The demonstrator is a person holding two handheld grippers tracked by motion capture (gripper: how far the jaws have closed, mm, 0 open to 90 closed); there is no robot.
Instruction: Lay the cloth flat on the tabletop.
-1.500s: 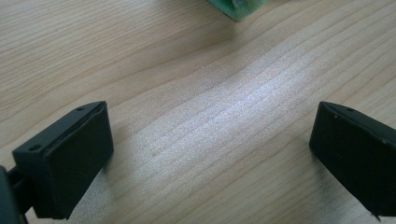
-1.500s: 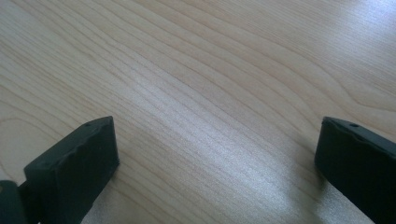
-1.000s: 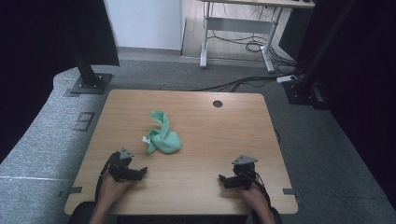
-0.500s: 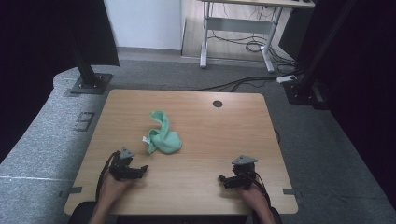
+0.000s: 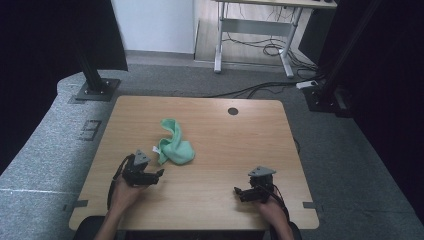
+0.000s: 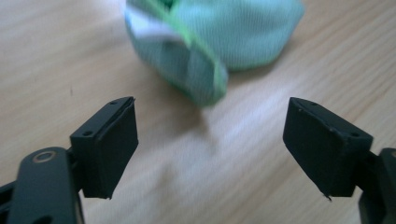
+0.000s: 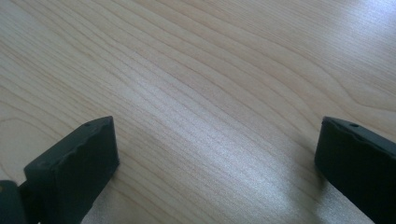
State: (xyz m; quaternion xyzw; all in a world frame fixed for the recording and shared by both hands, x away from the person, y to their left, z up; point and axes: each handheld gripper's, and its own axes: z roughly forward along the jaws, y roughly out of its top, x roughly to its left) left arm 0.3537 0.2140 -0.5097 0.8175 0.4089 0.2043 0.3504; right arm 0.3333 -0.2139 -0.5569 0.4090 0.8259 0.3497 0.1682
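- Near the middle of the wooden table (image 5: 220, 130), a little toward its left edge, lies a crumpled green cloth (image 5: 174, 144) with a small white tag (image 5: 155, 149) at its left side.
- Close to the front-left corner of the table, the left gripper (image 5: 155, 175) sits in the person's left hand (image 5: 122, 192), pointing toward the cloth and just short of it.
- From the left gripper view, its two black jaws stand apart with bare wood between them; they have just been closing a little, and nothing is between them.
- That same view shows the cloth (image 6: 219, 42) just ahead of the jaws, its folded edge hanging toward the gap but not touching either pad.
- Toward the front-right corner of the table, the right gripper (image 5: 240, 192) is held in the person's right hand (image 5: 272, 212), well apart from the cloth.
- Seen along the right gripper, its jaws are wide apart over bare wood grain (image 7: 210, 102), holding nothing.
- At the far edge of the table, right of centre, is a round cable hole (image 5: 233, 111).
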